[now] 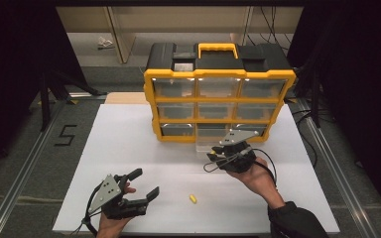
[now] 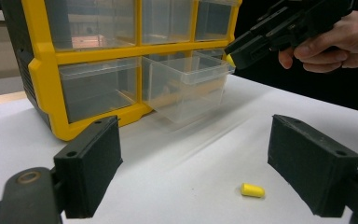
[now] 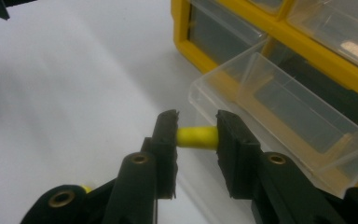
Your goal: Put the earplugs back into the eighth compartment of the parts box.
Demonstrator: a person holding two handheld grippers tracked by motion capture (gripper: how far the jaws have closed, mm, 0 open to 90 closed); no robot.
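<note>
High view, writing: a black "5" mark on the floor left of the tabletop; no brand readable on the organiser
High view, counts: one yellow-and-black drawer organiser with nine clear drawer bays in three rows of three; one clear drawer pulled out from the bottom row; one loose yellow earplug lying on the tabletop between the two hands
High view, hands: left gripper low at the near left, jaws spread, nothing between them; right gripper held in a hand just in front of the pulled-out drawer, well apart from the left one
Left gripper view, counts: the loose earplug lies on the tabletop between the two spread jaws, nearer the right-hand one, touched by neither; the drawer juts from the organiser
Left gripper view, pose: the right gripper hangs in the air beside the drawer's front rim, fingers wrapped round its body
Right gripper view: jaws pinching a second yellow earplug, the held earplug, crosswise between the pads, above the tabletop just beside the open drawer's near corner
</note>
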